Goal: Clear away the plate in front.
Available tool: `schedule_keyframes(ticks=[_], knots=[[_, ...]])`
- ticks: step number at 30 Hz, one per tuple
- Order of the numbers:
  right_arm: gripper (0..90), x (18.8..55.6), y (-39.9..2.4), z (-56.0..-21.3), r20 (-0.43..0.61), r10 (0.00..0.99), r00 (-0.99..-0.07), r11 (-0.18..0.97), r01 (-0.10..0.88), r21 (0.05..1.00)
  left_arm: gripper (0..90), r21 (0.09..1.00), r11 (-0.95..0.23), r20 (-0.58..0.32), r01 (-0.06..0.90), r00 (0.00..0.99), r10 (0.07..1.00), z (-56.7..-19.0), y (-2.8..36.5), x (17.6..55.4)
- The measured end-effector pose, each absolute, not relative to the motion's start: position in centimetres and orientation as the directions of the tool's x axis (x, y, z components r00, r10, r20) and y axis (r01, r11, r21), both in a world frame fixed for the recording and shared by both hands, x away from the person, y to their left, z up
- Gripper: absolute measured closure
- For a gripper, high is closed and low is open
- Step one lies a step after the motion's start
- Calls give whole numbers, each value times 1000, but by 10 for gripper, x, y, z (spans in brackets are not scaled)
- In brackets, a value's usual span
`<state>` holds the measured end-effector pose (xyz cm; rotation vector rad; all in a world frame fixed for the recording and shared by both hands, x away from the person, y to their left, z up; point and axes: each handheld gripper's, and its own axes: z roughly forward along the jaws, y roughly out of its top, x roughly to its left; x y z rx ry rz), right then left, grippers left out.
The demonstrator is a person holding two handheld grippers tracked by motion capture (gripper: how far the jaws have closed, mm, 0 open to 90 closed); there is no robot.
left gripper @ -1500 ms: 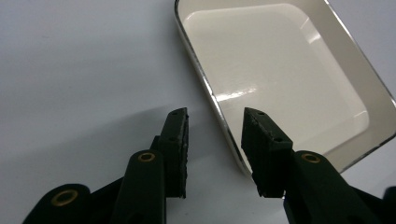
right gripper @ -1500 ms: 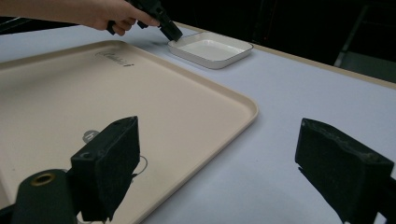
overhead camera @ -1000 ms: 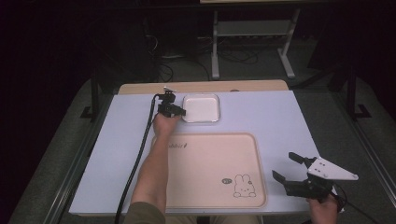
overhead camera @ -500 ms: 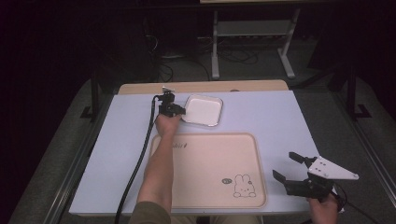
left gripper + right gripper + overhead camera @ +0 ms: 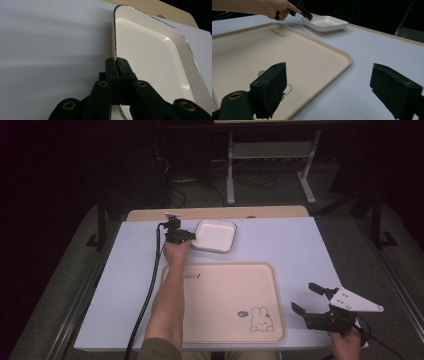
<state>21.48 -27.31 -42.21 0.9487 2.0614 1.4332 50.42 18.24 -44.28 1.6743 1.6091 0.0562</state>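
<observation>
Left gripper [image 5: 192, 236]: near the far edge of the bench, left of centre; its jaws are clamped on the near-left rim of the white square enamel dish with a thin dark rim [image 5: 216, 235].
Dish: far centre of the bench on the pale lilac sheet [image 5: 300, 245], just beyond the tray's far edge and apart from it; whether it is raised I cannot tell.
Step, as I judge it: carry the dish onto the beige rectangular plastic tray [image 5: 225, 300]; keep it level, since a pinch on one rim lets the far side sag.
Tray: near centre of the bench.
Writing: a small dark word at the tray's far-left corner, too blurred to read; a rabbit drawing near its near-right corner.
Right gripper [image 5: 312, 306]: near-right corner of the bench, jaws wide apart, holding nothing.
</observation>
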Motion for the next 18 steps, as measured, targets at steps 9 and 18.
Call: schedule_keyframes(ticks=[9, 18], knots=[[130, 214, -272, -421, 17, 742, -671, 225, 273, 935, 886, 583, 135, -494, 801, 218, 842, -423, 188, 498], [130, 212, -271, -420, 17, 736, -677, 224, 267, 937, 886, 603, 135, -501, 786, 242, 831, -406, 192, 488]])
